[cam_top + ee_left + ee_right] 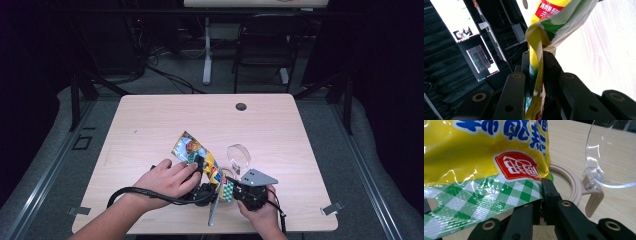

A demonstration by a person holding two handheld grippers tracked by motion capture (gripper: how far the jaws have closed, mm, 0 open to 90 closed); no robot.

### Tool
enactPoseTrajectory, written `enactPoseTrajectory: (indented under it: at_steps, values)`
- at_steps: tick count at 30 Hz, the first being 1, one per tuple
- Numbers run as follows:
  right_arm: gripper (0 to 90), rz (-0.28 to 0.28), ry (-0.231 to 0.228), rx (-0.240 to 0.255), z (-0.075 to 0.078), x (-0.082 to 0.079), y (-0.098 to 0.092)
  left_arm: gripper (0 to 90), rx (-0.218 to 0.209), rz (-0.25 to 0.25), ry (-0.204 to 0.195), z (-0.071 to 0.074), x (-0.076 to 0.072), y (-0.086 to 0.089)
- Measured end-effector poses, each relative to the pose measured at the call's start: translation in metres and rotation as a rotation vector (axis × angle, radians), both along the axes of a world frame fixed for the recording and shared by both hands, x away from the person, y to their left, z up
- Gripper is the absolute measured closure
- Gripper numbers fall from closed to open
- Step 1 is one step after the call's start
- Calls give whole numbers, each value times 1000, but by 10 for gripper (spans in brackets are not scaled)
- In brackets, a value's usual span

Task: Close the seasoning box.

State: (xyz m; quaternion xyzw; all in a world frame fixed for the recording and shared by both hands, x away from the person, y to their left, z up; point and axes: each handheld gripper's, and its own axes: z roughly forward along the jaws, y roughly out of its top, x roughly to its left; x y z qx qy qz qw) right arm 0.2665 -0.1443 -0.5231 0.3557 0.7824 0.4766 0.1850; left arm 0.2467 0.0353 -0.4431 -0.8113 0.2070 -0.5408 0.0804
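Observation:
A yellow snack bag [191,149] with a green checked end hangs over the table's near middle, stretched between both grippers. My left gripper [201,164] is shut on the bag's folded edge; in the left gripper view the bag [549,15] runs down between the jaws of the left gripper [536,71]. My right gripper [229,191] is shut on the checked end; in the right gripper view, the right gripper [539,195] pinches the corner of the bag [481,152]. Just behind stands a beige container rim [571,186] with its clear hinged lid [611,155] up.
The clear lid [239,156] stands right of the bag on the wooden table [150,125]. A cable hole [241,106] sits near the far edge. Beyond the table are a dark chair [265,45] and a desk leg [207,50].

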Motion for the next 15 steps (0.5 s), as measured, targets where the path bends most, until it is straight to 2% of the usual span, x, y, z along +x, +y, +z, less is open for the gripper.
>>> enactPoseTrajectory:
  at_steps: [15]
  values:
    - [870,0,0,2,0,0,0,813,6,-1,3,1,1,-1]
